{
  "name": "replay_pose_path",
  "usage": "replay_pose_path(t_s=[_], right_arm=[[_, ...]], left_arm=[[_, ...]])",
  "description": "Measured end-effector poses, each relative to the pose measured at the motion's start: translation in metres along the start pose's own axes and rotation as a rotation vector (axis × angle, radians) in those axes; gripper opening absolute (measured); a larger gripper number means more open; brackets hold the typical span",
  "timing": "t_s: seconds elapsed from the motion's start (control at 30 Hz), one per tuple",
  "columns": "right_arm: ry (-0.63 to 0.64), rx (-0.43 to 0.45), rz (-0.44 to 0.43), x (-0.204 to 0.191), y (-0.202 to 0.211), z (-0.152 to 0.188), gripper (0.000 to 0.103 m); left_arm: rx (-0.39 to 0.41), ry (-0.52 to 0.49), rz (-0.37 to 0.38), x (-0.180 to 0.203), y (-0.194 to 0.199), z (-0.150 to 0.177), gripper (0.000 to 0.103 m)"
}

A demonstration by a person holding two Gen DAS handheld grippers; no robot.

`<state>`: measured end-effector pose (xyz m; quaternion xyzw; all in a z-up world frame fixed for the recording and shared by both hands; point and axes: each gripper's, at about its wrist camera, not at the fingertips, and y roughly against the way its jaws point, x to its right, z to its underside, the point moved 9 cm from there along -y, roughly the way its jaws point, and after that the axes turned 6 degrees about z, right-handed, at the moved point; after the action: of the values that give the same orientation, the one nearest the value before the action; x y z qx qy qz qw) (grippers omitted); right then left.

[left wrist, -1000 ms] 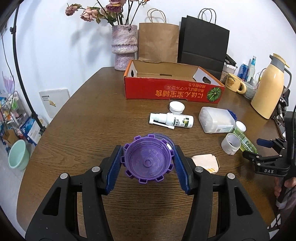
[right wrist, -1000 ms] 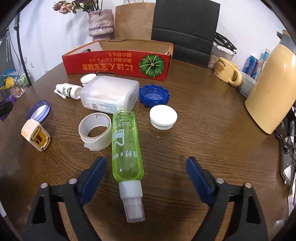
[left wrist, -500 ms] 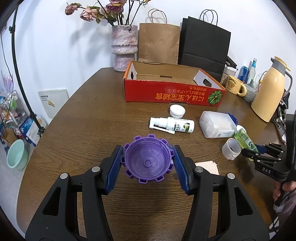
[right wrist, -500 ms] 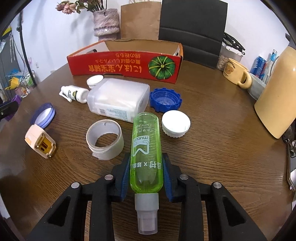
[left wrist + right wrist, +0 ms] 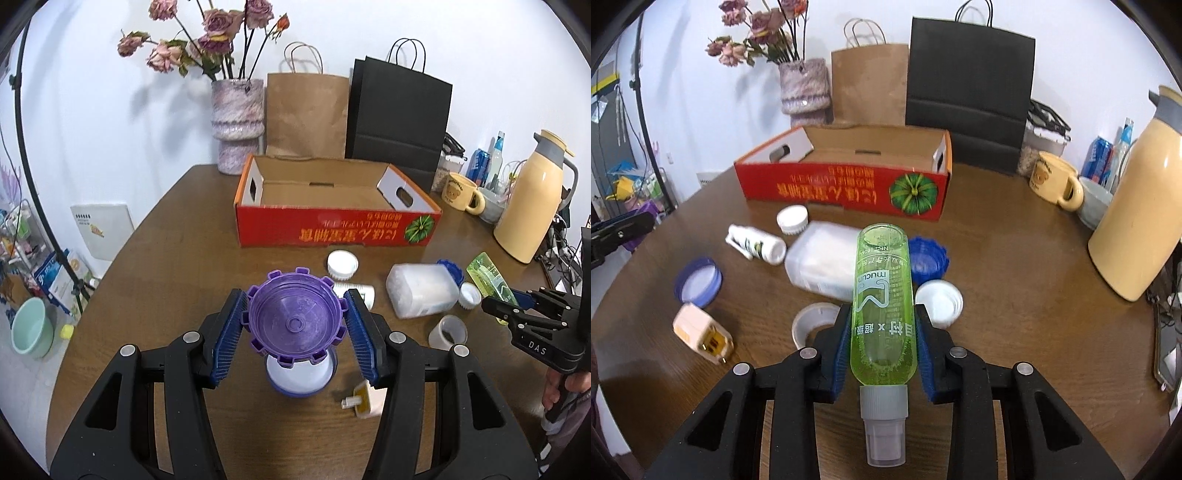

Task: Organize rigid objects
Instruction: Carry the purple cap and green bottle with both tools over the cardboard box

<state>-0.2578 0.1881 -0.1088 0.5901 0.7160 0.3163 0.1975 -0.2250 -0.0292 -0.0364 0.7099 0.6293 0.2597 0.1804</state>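
On a round wooden counter (image 5: 177, 258), set against a white wall, a red cardboard box (image 5: 336, 229) stands open, with a vase of dried roses (image 5: 236, 125) and two paper bags (image 5: 399, 114) behind it and a cream jug (image 5: 532, 206) to the right. Loose things are scattered in front of the box: a white cap (image 5: 342, 263), a frosted tub (image 5: 421, 291) and a blue lid (image 5: 929, 254).

A second earlier the right gripper (image 5: 882, 354) stood wide open over a green bottle (image 5: 884, 306) lying on the counter; now the jaws are closed on that bottle, which is raised off the wood. The left gripper (image 5: 293, 325) is clamped, as before, on a purple cap (image 5: 293, 317), also carried higher.

Only the right view shows the plug adapter (image 5: 703, 334) whole and a purple-rimmed lid (image 5: 698, 282) unobstructed. Only the left view shows the floor, a green bowl (image 5: 29, 328) and the person's hand (image 5: 565, 387) behind the right gripper.
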Motion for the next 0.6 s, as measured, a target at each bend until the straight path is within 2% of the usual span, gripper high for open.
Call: replay_pose_path(t_s=[0.6], right_arm=[[-0.057,0.116,-0.046,-0.027,-0.006,-0.077,0.035]], left_arm=[[0.047,0.022,0.041,0.013,-0.027,-0.063,0.05]])
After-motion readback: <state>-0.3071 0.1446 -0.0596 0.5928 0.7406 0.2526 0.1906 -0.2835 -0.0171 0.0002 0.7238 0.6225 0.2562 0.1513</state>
